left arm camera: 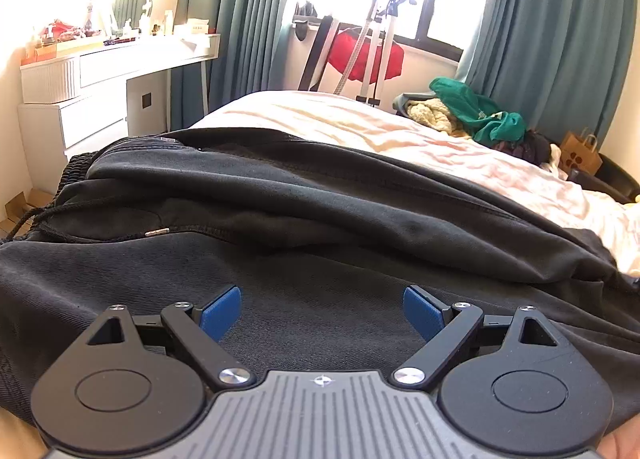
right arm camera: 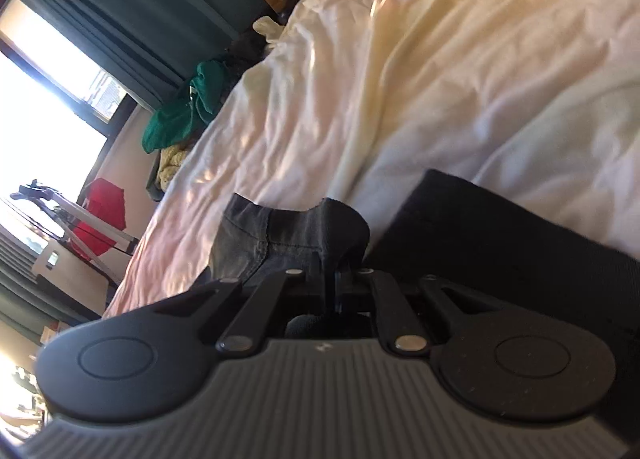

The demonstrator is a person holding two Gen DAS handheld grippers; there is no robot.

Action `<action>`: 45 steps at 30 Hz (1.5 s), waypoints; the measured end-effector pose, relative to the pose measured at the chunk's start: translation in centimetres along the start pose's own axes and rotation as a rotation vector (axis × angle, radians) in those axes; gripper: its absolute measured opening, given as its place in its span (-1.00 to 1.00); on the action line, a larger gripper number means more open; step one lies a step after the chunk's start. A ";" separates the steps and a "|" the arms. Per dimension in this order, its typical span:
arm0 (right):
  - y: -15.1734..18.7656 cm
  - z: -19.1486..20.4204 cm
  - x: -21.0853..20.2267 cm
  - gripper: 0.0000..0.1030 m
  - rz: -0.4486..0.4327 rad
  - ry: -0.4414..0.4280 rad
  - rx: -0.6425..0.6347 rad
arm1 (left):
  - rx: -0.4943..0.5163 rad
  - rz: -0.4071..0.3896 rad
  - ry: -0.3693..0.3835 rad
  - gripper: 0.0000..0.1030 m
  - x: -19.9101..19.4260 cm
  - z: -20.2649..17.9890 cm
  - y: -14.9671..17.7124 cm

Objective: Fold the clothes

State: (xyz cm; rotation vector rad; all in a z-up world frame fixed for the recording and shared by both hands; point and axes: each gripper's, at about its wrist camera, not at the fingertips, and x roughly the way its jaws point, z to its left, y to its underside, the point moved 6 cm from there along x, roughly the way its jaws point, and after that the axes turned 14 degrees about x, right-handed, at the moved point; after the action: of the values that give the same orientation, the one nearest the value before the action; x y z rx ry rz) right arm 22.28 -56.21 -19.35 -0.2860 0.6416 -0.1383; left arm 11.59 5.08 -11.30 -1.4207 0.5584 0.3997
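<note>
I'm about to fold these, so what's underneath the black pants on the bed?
The black pants lie on a pale, wrinkled bedsheet, which shows bare beyond them. Whatever is directly under the pants is covered.

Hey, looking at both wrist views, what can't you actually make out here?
- Right tongs: pads hidden in a fold of the dark garment; right view.
- Garment: its far end is cut off by the picture's edges; left view. What kind it is stays unclear.
- Dresser clutter: washed out by glare, too small; left view.
- Clothes pile: bunched, items inseparable.
- Left tongs: whether they touch the cloth.
</note>
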 end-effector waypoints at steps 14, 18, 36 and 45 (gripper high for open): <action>6.5 4.1 -10.4 -0.75 -0.072 0.065 -0.136 | 0.009 -0.033 0.030 0.75 -2.9 -0.3 0.0; 8.6 5.0 -13.7 -0.75 -0.071 0.031 -0.191 | 0.014 -0.044 0.039 0.75 -4.2 -0.3 0.5; 9.4 2.4 -17.0 0.33 -0.152 0.088 -0.329 | 0.011 -0.022 0.008 0.79 -5.4 -0.2 1.2; 4.7 -3.6 -18.8 0.36 -0.401 0.400 -0.132 | -0.014 -0.004 0.022 0.80 -5.0 0.1 1.4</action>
State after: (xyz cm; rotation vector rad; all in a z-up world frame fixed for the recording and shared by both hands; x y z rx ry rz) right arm 5.35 -48.52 -12.82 -0.5206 0.9872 -0.5490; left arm 6.72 5.72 -9.53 -1.4413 0.5716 0.3859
